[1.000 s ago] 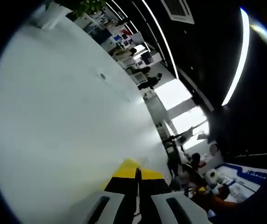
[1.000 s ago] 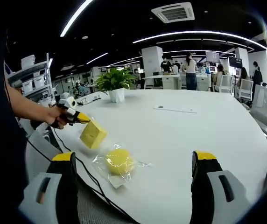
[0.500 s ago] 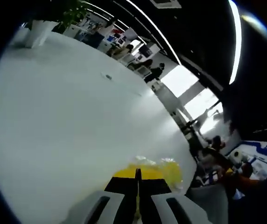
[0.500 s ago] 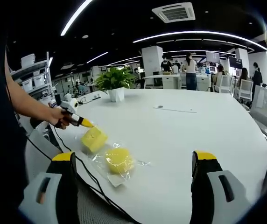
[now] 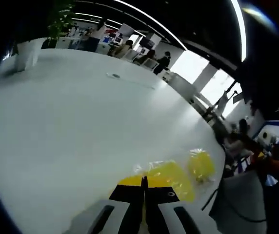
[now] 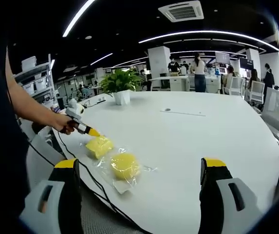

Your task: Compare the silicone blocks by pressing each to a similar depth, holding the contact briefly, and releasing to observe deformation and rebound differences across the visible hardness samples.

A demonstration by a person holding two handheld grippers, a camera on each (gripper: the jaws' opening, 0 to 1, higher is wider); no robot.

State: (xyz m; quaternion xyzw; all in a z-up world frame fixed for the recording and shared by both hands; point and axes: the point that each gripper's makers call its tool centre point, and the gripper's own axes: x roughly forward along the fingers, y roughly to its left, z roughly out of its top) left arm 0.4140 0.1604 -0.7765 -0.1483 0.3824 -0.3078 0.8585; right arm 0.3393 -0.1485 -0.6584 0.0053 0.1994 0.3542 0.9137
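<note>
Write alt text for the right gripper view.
The left gripper, held in a person's hand, presses a yellow silicone block on a white table. A bagged yellow block lies beside it; the right gripper hangs open.

Two yellow silicone blocks (image 6: 99, 146) (image 6: 125, 165) lie bagged side by side

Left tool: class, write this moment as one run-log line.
left tool: shut, tip at cube | right tool: open, idle | round block: bagged, untouched

left gripper view: low, close, tilted | right gripper view: farther back | shared: yellow blocks (image 5: 171, 176) (image 6: 125, 165), white table (image 5: 71, 122) (image 6: 203, 136)
</note>
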